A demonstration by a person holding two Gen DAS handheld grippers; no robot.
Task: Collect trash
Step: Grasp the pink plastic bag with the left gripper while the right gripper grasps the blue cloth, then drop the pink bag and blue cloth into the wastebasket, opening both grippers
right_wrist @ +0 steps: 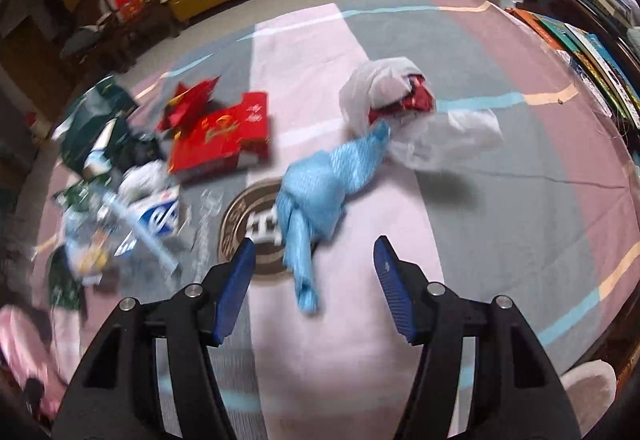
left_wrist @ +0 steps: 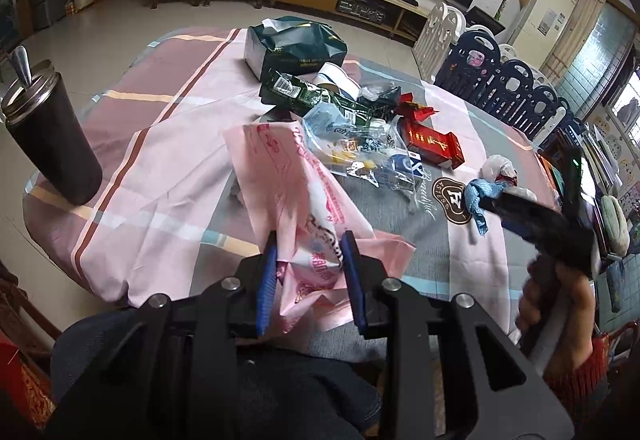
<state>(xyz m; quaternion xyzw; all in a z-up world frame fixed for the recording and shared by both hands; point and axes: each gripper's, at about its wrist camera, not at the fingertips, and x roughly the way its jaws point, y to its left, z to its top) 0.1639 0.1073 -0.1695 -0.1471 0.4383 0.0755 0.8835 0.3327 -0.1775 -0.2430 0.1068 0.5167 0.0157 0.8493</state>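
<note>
left tongs (left_wrist: 310, 276) pinch the pink bag (left_wrist: 288, 175); right tongs (right_wrist: 314, 272), wide, should straddle the possibly knotted blue wrapper (right_wrist: 316, 191) squarely.

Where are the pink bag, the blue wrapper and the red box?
pink bag (left_wrist: 280, 167), left wrist view, printed upper panel.
blue wrapper (right_wrist: 320, 191), right wrist view, knotted middle.
red box (right_wrist: 224, 135), right wrist view, top face.

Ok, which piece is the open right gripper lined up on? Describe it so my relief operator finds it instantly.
Start at the round brown emblem printed on the striped pink-and-grey tablecloth. Just right of it lies a twisted light-blue plastic wrapper, ahead of the right gripper. Its far end reaches a crumpled white plastic bag with red inside; it is the only pale-blue, rope-like piece there.
</note>
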